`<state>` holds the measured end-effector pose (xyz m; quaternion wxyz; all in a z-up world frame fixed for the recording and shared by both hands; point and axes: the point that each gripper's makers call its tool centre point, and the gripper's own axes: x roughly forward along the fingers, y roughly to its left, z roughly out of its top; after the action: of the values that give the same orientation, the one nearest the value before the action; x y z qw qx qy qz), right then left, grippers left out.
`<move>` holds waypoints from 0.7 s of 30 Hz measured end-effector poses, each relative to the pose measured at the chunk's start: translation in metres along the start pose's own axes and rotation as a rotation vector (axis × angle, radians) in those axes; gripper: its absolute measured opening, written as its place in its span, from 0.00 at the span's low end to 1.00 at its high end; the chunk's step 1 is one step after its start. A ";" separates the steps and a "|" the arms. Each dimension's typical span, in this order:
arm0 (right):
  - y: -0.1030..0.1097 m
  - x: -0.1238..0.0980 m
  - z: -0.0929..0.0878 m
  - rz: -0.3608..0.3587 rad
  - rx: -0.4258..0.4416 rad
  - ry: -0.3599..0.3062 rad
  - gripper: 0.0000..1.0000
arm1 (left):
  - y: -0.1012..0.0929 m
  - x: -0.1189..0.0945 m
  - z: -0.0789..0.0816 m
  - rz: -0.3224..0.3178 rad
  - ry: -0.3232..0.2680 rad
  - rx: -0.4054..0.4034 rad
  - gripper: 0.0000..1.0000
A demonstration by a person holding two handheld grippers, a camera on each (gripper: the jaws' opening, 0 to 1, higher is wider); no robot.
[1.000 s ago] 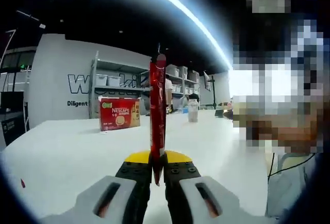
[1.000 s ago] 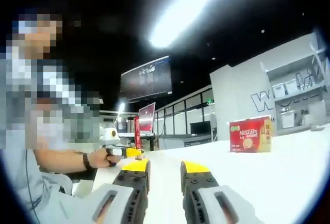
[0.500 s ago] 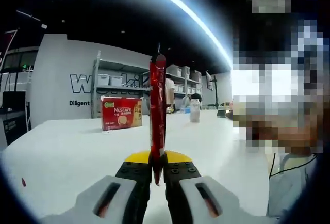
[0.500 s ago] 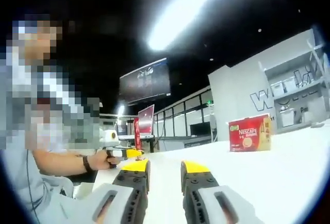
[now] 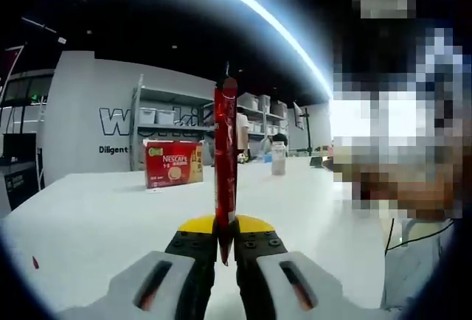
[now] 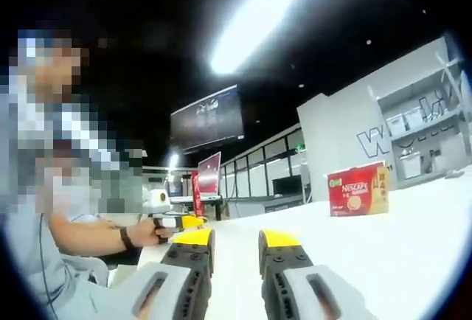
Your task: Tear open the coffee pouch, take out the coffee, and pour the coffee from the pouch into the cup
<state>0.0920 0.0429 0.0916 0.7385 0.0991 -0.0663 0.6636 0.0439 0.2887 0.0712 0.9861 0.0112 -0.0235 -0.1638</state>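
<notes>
A slim red coffee stick pouch (image 5: 225, 165) stands upright between the jaws of my left gripper (image 5: 225, 242), which is shut on its lower end. A clear cup (image 5: 276, 158) stands far back on the white table (image 5: 88, 217). In the right gripper view my right gripper (image 6: 234, 242) is open, nothing between its yellow-tipped jaws. Off to its left, the same red pouch (image 6: 197, 193) rises from the left gripper (image 6: 181, 220), held by a person's hand (image 6: 144, 230).
A red Nescafe box (image 5: 173, 163) sits on the table behind the pouch, also seen as a red box (image 6: 359, 189) in the right gripper view. Shelving with bins (image 5: 166, 117) lines the far wall. A person stands close at the right.
Nothing has changed in the grips. The right gripper view has tilted slightly; the left gripper and pouch sit a little lower in it.
</notes>
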 end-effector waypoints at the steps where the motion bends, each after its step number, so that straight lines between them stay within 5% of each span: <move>1: 0.000 0.000 0.000 0.000 0.002 0.000 0.25 | 0.001 0.000 0.000 0.001 -0.002 -0.002 0.11; 21: -0.005 0.002 -0.006 -0.019 0.009 0.021 0.25 | 0.006 -0.001 0.001 0.014 -0.011 -0.008 0.11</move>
<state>0.0972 0.0461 0.0858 0.7451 0.0961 -0.0545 0.6578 0.0449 0.2950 0.0723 0.9871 0.0060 -0.0285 -0.1573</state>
